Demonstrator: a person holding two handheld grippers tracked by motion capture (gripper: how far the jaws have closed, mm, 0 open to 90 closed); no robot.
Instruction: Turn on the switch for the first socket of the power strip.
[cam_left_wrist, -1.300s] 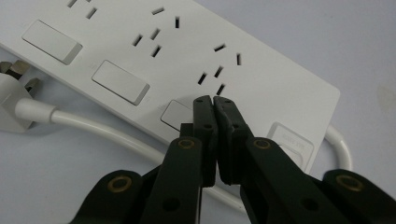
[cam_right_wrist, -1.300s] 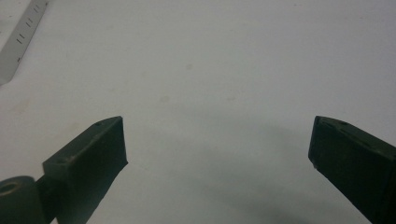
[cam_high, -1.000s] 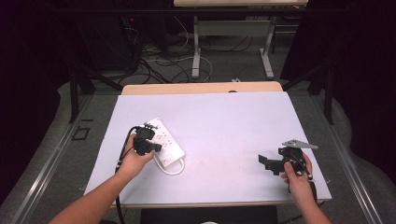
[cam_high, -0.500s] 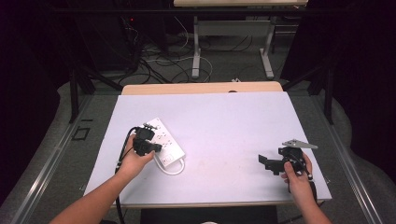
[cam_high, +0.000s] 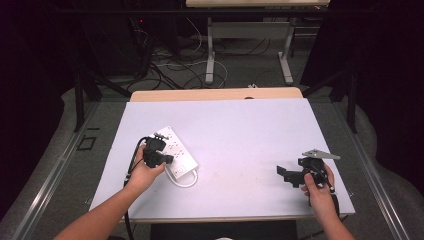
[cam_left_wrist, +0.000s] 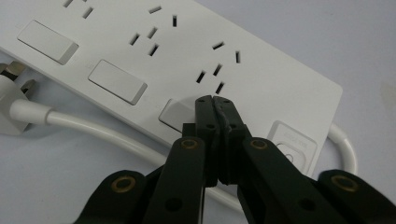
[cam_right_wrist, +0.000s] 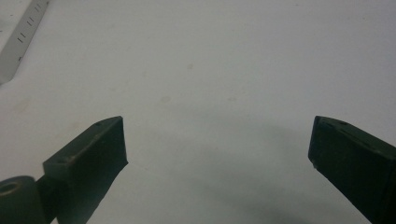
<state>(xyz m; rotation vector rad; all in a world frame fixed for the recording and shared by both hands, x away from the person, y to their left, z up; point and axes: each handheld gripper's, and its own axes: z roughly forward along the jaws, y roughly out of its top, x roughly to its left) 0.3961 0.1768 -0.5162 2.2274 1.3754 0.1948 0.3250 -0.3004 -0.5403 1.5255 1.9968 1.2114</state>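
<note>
Nothing has really moved since a second ago, both my hands sit where they were. On the left, my left gripper (cam_left_wrist: 213, 100) has its jaws pinched fully together with nothing between them, tips right on the third rocker switch (cam_left_wrist: 176, 113) of the white power strip (cam_high: 176, 153), which lies at the left of the table (cam_high: 240, 135). Looks like I'm pressing that switch, probably about done. Over right, my right gripper (cam_high: 286, 173) just hovers with jaws wide apart, holding nothing.

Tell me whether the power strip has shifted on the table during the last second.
No. The power strip lies at the same angle and the same spot relative to the table's left edge, under the shut left claw.
</note>
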